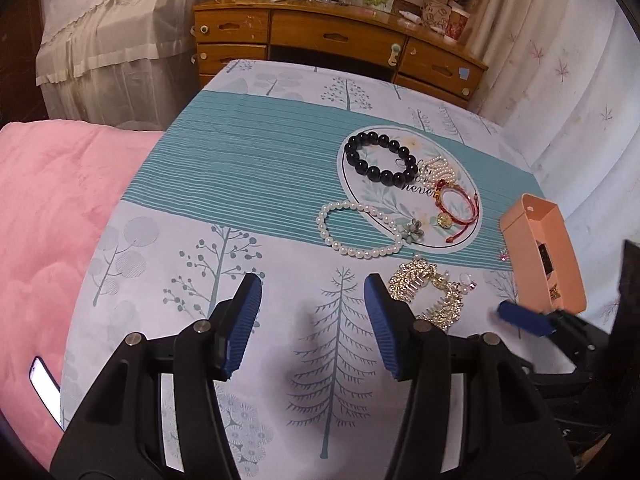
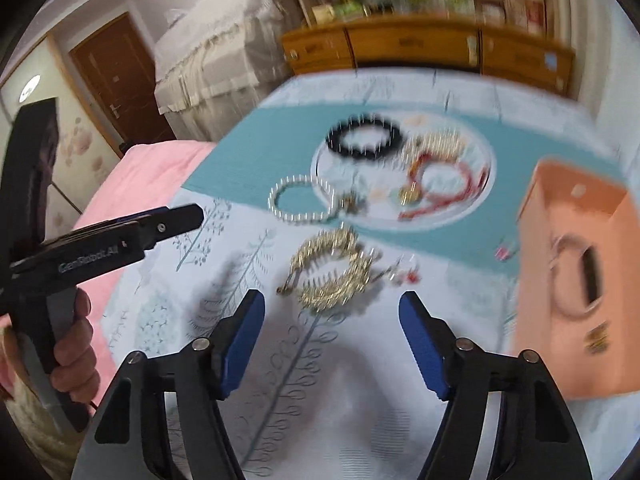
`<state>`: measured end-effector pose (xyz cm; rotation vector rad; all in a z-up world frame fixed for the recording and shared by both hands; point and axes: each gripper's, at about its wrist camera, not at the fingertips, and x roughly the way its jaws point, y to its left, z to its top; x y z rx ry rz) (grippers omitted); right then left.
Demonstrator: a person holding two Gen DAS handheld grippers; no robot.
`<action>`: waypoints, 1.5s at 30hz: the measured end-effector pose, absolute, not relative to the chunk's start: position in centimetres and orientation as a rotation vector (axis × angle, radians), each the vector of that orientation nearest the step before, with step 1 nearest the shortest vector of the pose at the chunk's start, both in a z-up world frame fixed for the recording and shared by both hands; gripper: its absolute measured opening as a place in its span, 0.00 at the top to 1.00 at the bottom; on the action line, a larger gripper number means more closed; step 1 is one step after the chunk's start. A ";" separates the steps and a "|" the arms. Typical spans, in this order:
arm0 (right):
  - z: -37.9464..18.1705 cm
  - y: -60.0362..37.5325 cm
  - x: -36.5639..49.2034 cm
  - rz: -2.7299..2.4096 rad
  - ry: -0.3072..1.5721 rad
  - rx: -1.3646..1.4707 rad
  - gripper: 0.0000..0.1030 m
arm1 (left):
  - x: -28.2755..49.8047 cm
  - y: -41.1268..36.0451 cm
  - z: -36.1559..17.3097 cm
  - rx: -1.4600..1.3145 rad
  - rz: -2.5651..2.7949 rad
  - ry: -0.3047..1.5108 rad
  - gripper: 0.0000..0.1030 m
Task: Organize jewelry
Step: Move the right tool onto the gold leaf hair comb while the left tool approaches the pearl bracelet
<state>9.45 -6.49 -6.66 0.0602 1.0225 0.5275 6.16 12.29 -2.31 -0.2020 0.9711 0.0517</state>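
Observation:
Jewelry lies on a tree-print cloth (image 1: pixel 224 184). On its round white print (image 1: pixel 400 200) are a black bead bracelet (image 1: pixel 386 176), a red cord bracelet with a gold charm (image 1: pixel 443 220) and a small pearl piece (image 1: pixel 440 168). A pearl bracelet (image 1: pixel 362 255) overlaps the print's edge. A gold hair comb (image 1: pixel 412 280) lies nearer, beside an open orange box (image 1: pixel 544 252). My left gripper (image 1: pixel 312 284) is open over bare cloth, left of the comb. My right gripper (image 2: pixel 332 300) is open just short of the gold comb (image 2: pixel 344 286), with the orange box (image 2: pixel 576 272) to its right.
A pink blanket (image 1: pixel 52 220) lies to the left with a lit phone (image 1: pixel 44 384) on it. A wooden dresser (image 1: pixel 340 40) stands beyond the cloth and curtains (image 1: pixel 560 80) hang at right. Small pink earrings (image 1: pixel 503 256) lie by the box. The right wrist view is blurred.

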 end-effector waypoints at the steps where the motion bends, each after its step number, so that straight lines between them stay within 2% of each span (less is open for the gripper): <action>1: -7.5 -6.5 9.9 0.531 1.052 0.089 0.33 | 6.4 12.3 -2.5 -0.204 0.052 0.975 0.51; 7: -9.9 -6.0 10.9 0.541 1.126 0.183 0.41 | 7.0 12.6 -3.5 -0.229 0.029 0.993 0.51; 9: -10.4 -5.6 11.1 0.547 1.136 0.205 0.48 | 7.0 12.7 -3.7 -0.230 0.026 0.995 0.51; 16: -10.6 -4.8 11.9 0.529 1.087 0.231 0.53 | 6.9 13.4 -4.1 -0.240 0.029 0.993 0.51; 21: -10.7 -4.6 12.4 0.492 1.058 0.240 0.62 | 6.9 13.5 -4.3 -0.235 0.032 0.998 0.51; 25: -10.9 -4.8 13.0 0.467 1.046 0.271 0.64 | 7.0 13.3 -4.4 -0.227 0.036 0.998 0.51; 29: -11.0 -4.6 13.6 0.425 1.033 0.281 0.76 | 7.3 13.2 -4.4 -0.219 0.037 1.000 0.51; 35: -11.0 -4.7 13.8 0.434 1.002 0.296 0.81 | 8.7 12.4 -4.3 -0.171 0.011 1.013 0.51; 45: -10.3 -6.6 12.9 0.452 0.986 0.342 0.83 | 14.3 9.9 -4.7 -0.160 -0.096 1.099 0.51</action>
